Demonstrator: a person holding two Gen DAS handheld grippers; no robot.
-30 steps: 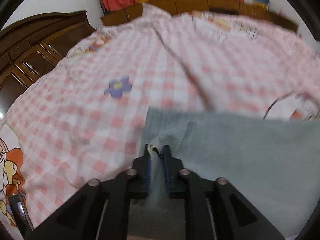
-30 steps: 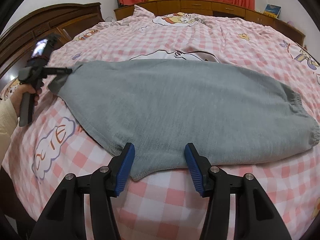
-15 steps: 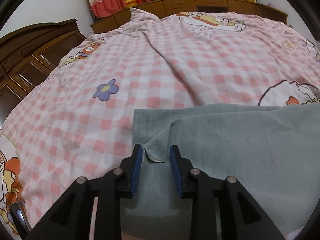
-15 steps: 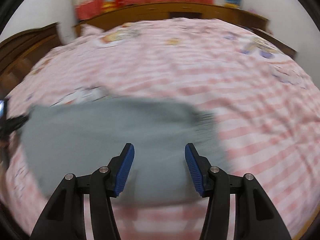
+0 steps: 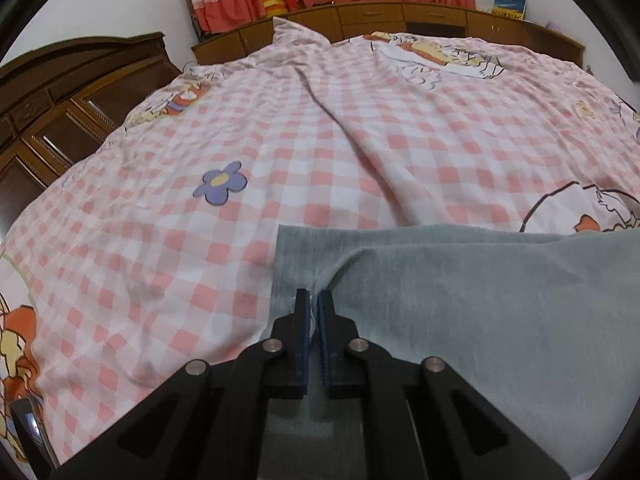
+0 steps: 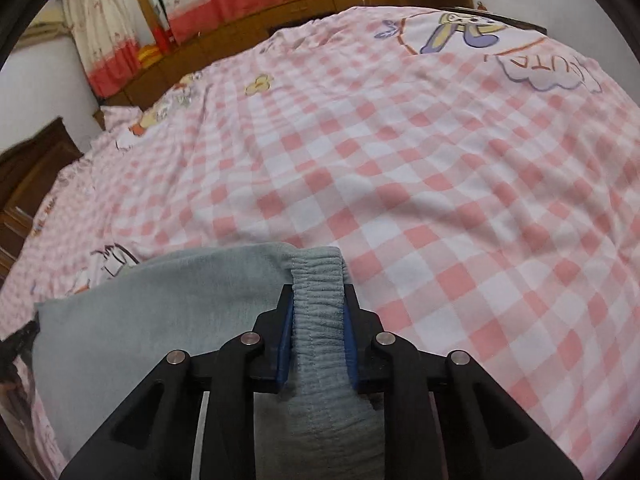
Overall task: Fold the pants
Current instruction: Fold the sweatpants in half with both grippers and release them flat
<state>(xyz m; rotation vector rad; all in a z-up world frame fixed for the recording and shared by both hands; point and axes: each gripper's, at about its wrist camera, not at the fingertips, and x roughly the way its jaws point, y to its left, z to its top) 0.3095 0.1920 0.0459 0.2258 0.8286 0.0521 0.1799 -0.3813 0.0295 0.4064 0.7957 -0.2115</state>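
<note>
Grey pants [image 5: 460, 300] lie flat on the bed [image 5: 320, 152], long axis left to right; left claw [image 5: 315, 298] pinches the hem, right claw [image 6: 317, 292] clamps the waistband [image 6: 318, 276].

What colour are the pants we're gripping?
Plain light grey pants, ribbed waistband the same grey; clearest in the right wrist view.
</note>
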